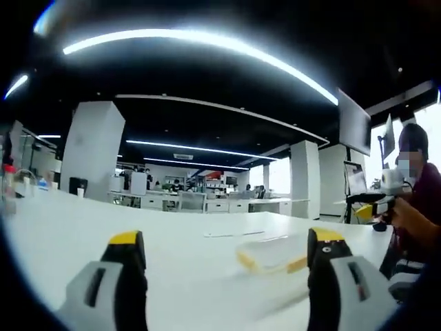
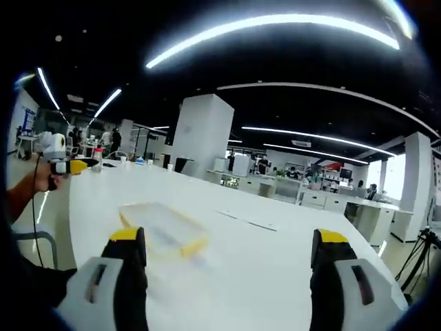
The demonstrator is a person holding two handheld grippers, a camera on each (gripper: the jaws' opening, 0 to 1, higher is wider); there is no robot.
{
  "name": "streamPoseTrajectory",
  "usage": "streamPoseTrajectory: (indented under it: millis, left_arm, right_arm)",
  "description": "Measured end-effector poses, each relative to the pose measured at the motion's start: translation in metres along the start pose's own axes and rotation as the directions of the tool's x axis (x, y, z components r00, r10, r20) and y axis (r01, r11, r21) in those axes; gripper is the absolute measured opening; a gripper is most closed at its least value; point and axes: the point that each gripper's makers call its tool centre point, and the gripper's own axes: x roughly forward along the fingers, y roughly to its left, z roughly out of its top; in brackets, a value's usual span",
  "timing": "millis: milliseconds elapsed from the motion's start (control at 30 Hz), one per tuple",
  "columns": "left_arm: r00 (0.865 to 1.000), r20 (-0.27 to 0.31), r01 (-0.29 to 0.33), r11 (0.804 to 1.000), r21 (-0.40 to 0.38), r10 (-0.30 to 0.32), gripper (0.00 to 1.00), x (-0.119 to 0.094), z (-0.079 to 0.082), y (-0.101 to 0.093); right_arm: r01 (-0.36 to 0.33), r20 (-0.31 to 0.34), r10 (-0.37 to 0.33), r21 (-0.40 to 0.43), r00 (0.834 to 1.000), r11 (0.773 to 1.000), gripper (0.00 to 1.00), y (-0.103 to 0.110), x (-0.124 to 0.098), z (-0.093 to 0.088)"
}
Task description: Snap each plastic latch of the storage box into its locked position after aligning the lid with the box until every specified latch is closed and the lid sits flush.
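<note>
The shallow clear plastic storage box with yellow latches (image 1: 272, 256) lies flat on the white worktop (image 1: 172, 241), ahead of the left tool (image 1: 227, 249) and toward its right jaw; from the right tool (image 2: 227, 248) it sits ahead, by the left jaw (image 2: 164, 229). Both tools stand wide and hold nothing, well short of the box. It looks light, stiff and slippery, likely to slide, so press at the yellow latches. Blur hides any contents.
</note>
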Motion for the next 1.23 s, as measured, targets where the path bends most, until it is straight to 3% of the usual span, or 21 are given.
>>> streamPoseTrajectory:
  millis: [133,333,467,533,667,833,933,1133,1233]
  left_arm:
    - [1.0,-0.018,-0.023,1.0,0.005,0.023,0.97,-0.008,-0.003,0.006]
    - [0.999,-0.019,-0.049,0.998,0.035,0.05,0.95,-0.014,0.001,0.009]
    - [0.997,0.026,-0.072,0.997,0.007,0.072,0.89,-0.02,0.008,0.015]
    - [0.997,0.027,-0.079,0.997,0.015,0.078,0.92,-0.022,0.01,0.018]
    - [0.997,0.014,-0.071,0.997,0.025,0.071,0.97,-0.024,0.01,0.018]
    - [0.997,-0.009,-0.077,0.997,0.026,0.078,1.0,-0.027,0.003,0.02]
    - [0.993,-0.022,-0.116,0.993,0.019,0.116,0.99,-0.03,-0.001,0.028]
    - [0.992,-0.023,-0.121,0.992,0.022,0.122,0.99,-0.031,0.0,0.028]
    - [0.993,-0.019,-0.114,0.993,-0.023,0.113,0.99,-0.031,-0.001,0.026]
  right_arm:
    - [0.066,0.022,-0.066,0.01,0.998,0.998,1.0,-0.007,-0.013,0.003]
    - [0.102,0.025,-0.103,0.019,0.994,0.995,1.0,-0.004,-0.023,0.001]
    - [0.11,0.02,-0.111,0.044,0.994,0.993,1.0,-0.001,-0.026,-0.001]
    - [0.095,0.038,-0.098,0.064,0.994,0.993,1.0,0.004,-0.03,0.0]
    - [0.126,-0.004,-0.126,0.056,0.992,0.99,1.0,0.003,-0.034,-0.008]
    - [0.143,0.018,-0.144,0.079,0.989,0.987,1.0,0.007,-0.041,-0.003]
    - [0.189,0.004,-0.189,0.068,0.982,0.98,1.0,0.002,-0.046,-0.005]
    - [0.21,-0.003,-0.21,0.058,0.978,0.976,1.0,0.0,-0.052,-0.005]
    - [0.225,0.01,-0.226,0.062,0.974,0.972,1.0,-0.001,-0.056,-0.002]
